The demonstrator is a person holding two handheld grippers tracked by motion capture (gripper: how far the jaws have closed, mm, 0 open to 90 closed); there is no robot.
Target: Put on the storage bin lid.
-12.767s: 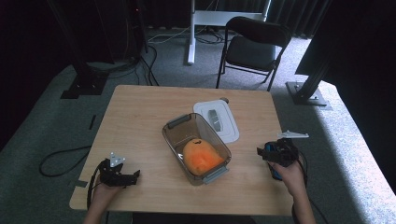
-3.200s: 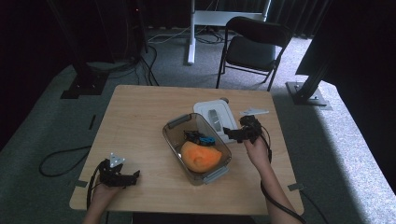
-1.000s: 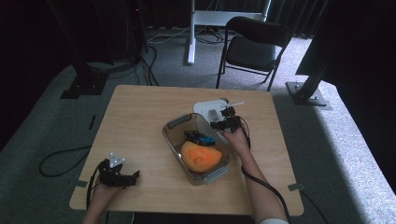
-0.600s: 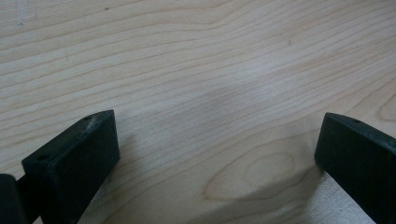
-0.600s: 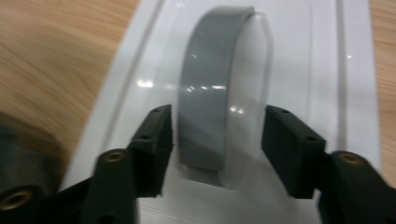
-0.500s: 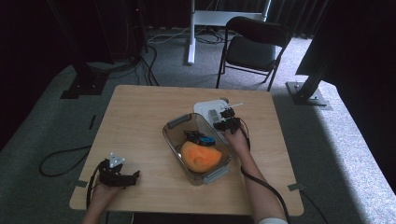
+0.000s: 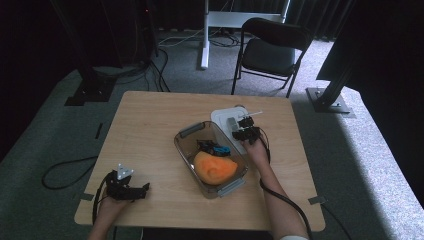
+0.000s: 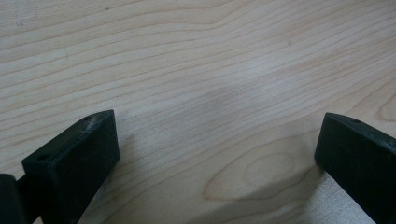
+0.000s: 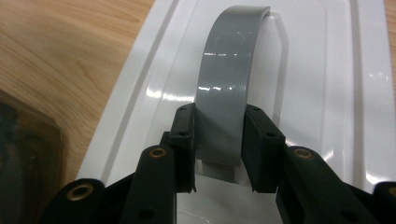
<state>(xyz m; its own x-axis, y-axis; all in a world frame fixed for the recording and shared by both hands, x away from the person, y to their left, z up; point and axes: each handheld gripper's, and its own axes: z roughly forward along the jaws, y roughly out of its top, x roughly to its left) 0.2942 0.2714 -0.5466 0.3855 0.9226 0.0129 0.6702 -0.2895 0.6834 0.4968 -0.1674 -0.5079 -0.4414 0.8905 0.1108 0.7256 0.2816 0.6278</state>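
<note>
Reaching forward, right tongs (image 9: 218, 140) apparently clamped on lid's grey handle (image 9: 226, 79), left tongs (image 8: 215, 154) released, resting on table (image 8: 196, 56).

No writing, label, brand mark, number or sign can be read anywhere here. The white lid (image 9: 299, 84) and its grey handle (image 9: 227, 79) are plain, the clear container (image 7: 210, 159) carries no print, and the wooden counter (image 7: 150, 130) shows only grain. The black tongs bear nothing legible either.
</note>
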